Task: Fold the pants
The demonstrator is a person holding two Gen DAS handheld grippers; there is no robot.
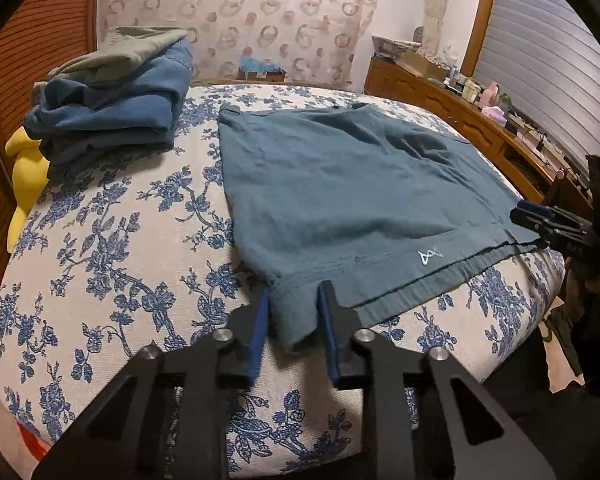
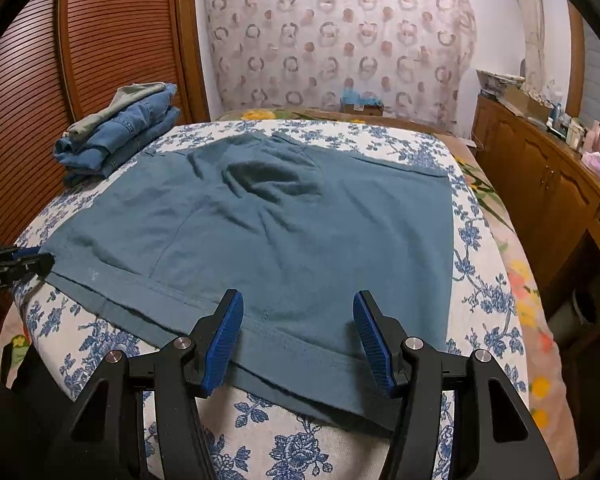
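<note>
Teal pants (image 1: 340,192) lie spread flat on a bed with a blue-flowered cover (image 1: 112,240); they also show in the right wrist view (image 2: 284,232). My left gripper (image 1: 294,296) is partly open with the near left corner of the pants between its blue pads, not squeezed tight. My right gripper (image 2: 298,312) is open wide over the near hem of the pants, fabric lying between and under its fingers. The right gripper also shows at the right edge of the left wrist view (image 1: 540,220), and the left gripper shows at the left edge of the right wrist view (image 2: 32,260).
A stack of folded jeans and grey clothes (image 1: 112,96) sits at the far left of the bed, with a yellow object (image 1: 24,176) beside it. A wooden slatted wardrobe (image 2: 80,60) stands on the left, a cluttered wooden dresser (image 2: 548,168) on the right.
</note>
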